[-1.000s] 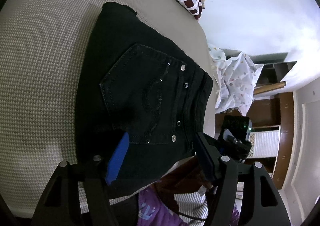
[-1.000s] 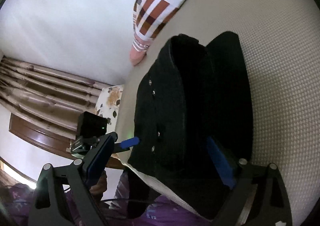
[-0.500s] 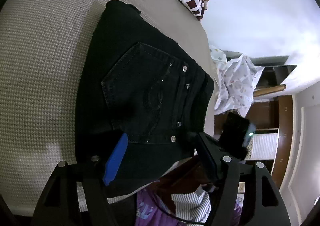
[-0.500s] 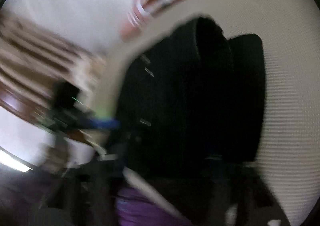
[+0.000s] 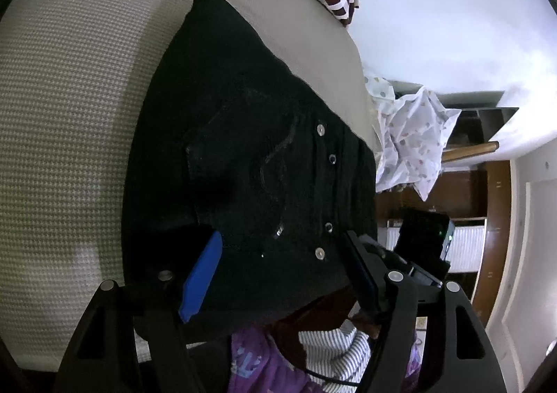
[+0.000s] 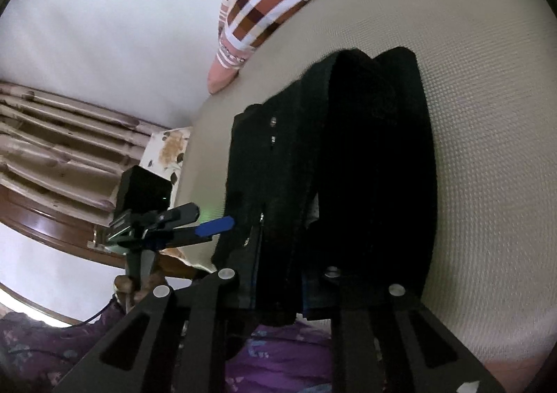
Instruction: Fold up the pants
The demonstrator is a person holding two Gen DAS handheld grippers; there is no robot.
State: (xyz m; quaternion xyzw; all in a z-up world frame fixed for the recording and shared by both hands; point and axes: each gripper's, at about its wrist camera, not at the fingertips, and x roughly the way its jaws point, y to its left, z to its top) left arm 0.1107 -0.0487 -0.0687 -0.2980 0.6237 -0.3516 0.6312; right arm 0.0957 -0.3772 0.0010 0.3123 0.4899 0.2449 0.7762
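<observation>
Bed point(image 5: 62, 107) came first in both views, its pale woven cover carrying everything, with a checked pillow point(image 6: 264, 3) at the head against the white wall. Black pants point(image 5: 250, 163) lay on it near the edge closest to the person, already doubled into a thick, compact stack: the left wrist view showed a back pocket and rivets facing up, and the right wrist view showed several layers piled along the near side.

A second earlier the right claw point(image 6: 278, 274) had hung off the near edge with its fingers wide, one blue pad clearly showing. After a blurred sweep it sat pressed in over the stack's near end, its fingers drawn closer; dark cloth hid the tips, so whether it was pinching the layers could not be told. The left claw point(image 5: 282, 260) had hardly shifted, jaws spread apart and empty, straddling the waistband corner, the blue pad point(image 5: 202, 278) resting over the fabric.

Judging from that, the right side was taking up the edge for a last fold or a tidying press, and the folding looked nearly finished. Loose inner layers could slip if lifted unevenly.
</observation>
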